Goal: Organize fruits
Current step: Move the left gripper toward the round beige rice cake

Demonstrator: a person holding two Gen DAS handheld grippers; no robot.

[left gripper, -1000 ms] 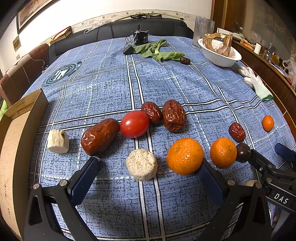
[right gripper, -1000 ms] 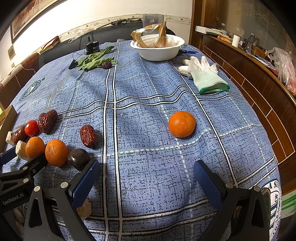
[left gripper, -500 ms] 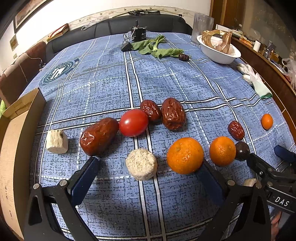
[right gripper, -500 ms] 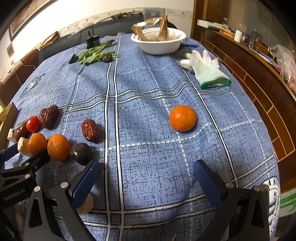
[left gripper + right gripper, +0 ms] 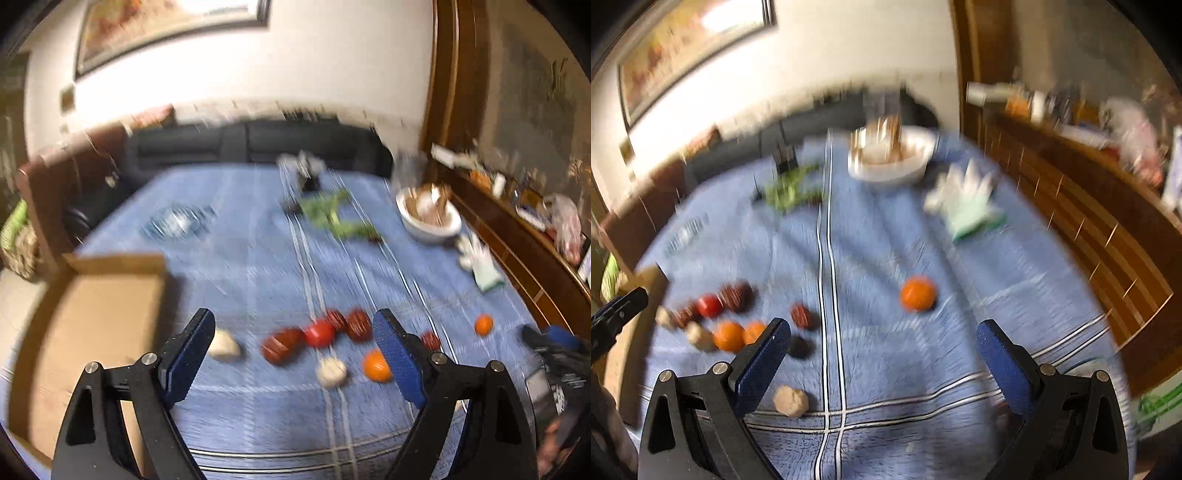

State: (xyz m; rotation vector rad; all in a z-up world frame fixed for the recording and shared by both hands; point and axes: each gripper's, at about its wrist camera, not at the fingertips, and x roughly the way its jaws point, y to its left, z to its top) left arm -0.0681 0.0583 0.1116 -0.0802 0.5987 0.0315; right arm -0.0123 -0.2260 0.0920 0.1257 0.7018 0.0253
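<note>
Change since earlier frame: both views are blurred and now sit higher above the desk; wall and framed picture have come into view; fruits appear smaller and farther off.
Left gripper: jaws have just been closing a little, yet stand apart with nothing held; only the cloth and fruits on it show between them.
Right gripper: spread wide, grasping nothing.
Fruit row: tomato between dark red dates, beyond the left gripper's tips; an orange just beside its right finger.
Lone orange: well apart from the row, ahead of the right gripper, between its fingers in view.
Pale lumps: near the row.
Cardboard box: left of the row.
White bowl: far side of desk.
Writing: too blurred to read.
</note>
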